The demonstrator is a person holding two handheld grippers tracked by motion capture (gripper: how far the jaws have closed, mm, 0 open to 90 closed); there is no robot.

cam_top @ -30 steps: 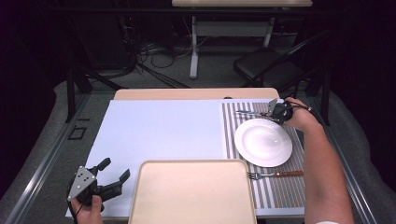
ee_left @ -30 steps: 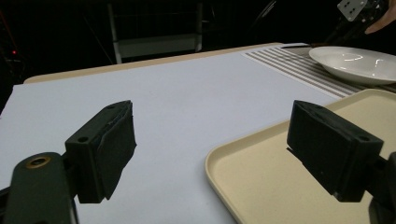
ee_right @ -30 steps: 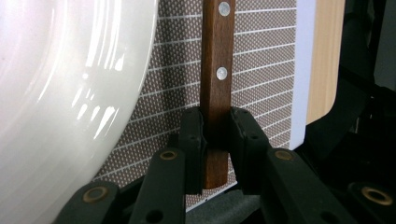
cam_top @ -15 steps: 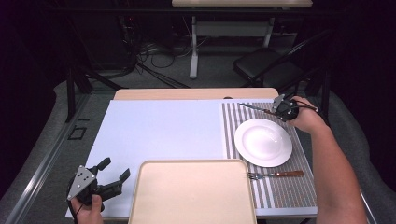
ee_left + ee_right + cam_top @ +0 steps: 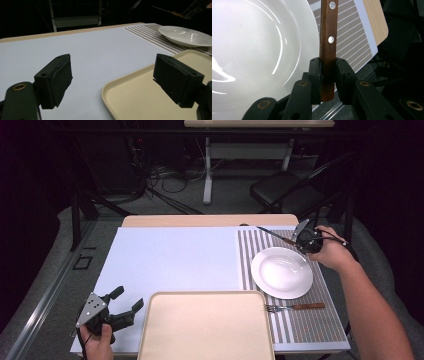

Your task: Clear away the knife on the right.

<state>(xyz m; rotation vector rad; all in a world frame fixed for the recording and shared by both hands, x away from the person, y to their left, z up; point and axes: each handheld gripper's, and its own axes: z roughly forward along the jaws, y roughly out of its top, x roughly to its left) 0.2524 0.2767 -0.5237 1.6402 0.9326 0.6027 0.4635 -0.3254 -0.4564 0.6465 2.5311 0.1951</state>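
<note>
My right gripper [image 5: 300,241] [image 5: 327,72] is shut on the wooden handle of a knife [image 5: 328,37] and holds it above the far right edge of the white plate [image 5: 281,272] [image 5: 257,50]; the blade [image 5: 270,234] points left over the striped placemat [image 5: 310,325]. A fork [image 5: 295,307] with a wooden handle lies on the mat in front of the plate. At the table's near left corner, my left gripper [image 5: 125,304] [image 5: 112,80] stands open beside the beige tray [image 5: 205,327] [image 5: 140,100], nothing between its jaws.
A pale blue mat [image 5: 175,265] covers the left and middle of the table. Beyond the far edge stand a dark chair [image 5: 285,195], a table leg and cables on the floor. The plate [image 5: 185,36] shows far right in the left gripper view.
The right gripper has lifted the knife off the placemat and raised it above the plate's far edge. The left gripper has stayed put.
</note>
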